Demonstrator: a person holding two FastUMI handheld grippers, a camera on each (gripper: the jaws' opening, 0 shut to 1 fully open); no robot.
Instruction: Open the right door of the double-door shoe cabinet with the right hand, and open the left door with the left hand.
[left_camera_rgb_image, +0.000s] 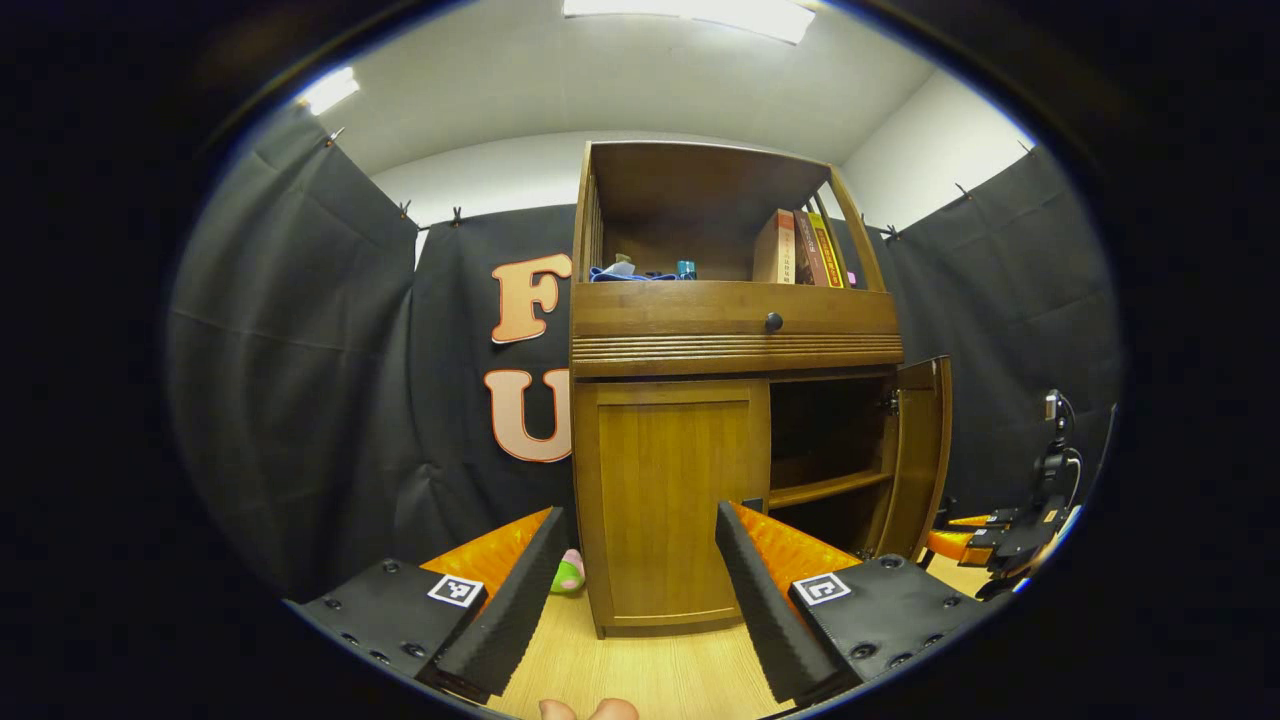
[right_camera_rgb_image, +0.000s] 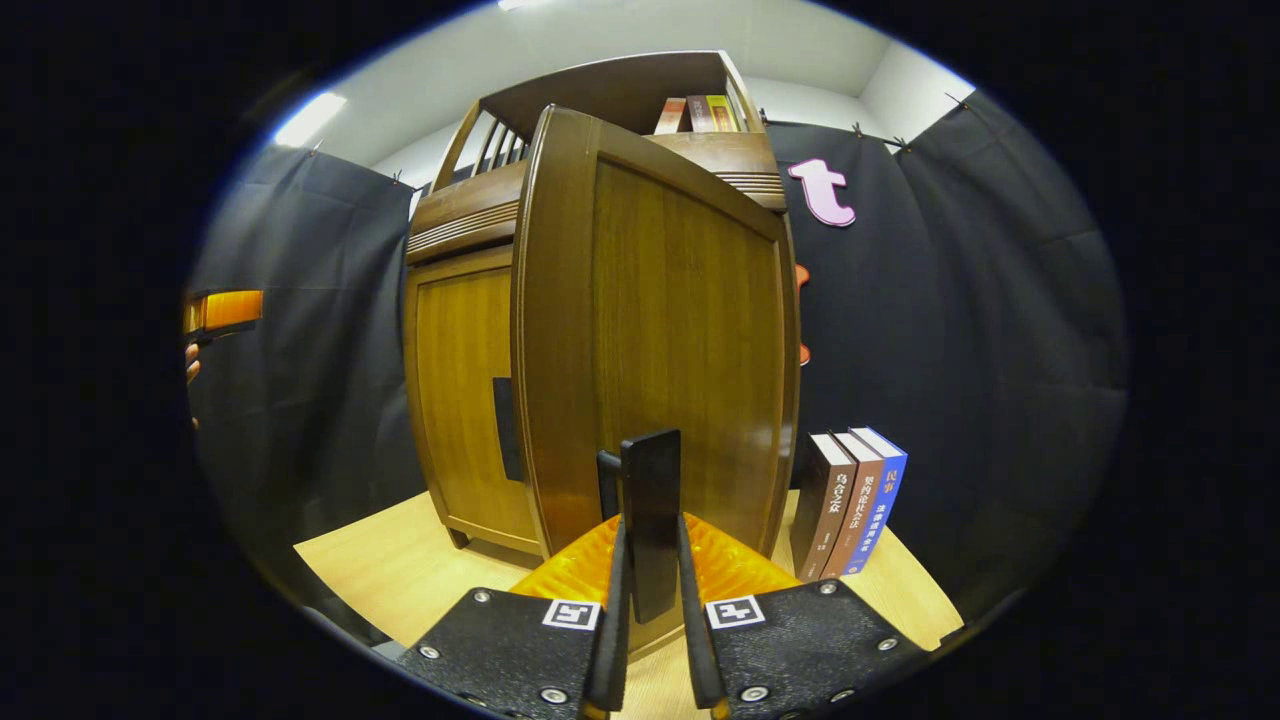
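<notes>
The wooden shoe cabinet (left_camera_rgb_image: 735, 340) stands on the pale floor. Its left door (left_camera_rgb_image: 670, 500) is closed and its right door (left_camera_rgb_image: 920, 450) is swung wide, baring a dark inside with a shelf (left_camera_rgb_image: 825, 488). My left gripper (left_camera_rgb_image: 640, 520) is open, short of the left door and touching nothing. In the right gripper view the open right door (right_camera_rgb_image: 680, 330) stands close in front, and my right gripper (right_camera_rgb_image: 650, 540) is shut on its dark upright handle (right_camera_rgb_image: 650, 480). The closed left door (right_camera_rgb_image: 465, 400) with its own dark handle (right_camera_rgb_image: 505, 430) lies behind. My right gripper (left_camera_rgb_image: 990, 545) also appears low at the right.
Three books (right_camera_rgb_image: 850, 500) stand on the floor right of the open door. A small green and pink toy (left_camera_rgb_image: 570, 573) lies at the cabinet's left foot. The upper shelf holds books (left_camera_rgb_image: 800, 248) and small items; a drawer knob (left_camera_rgb_image: 773, 322) sits below. Black cloth walls surround the cabinet.
</notes>
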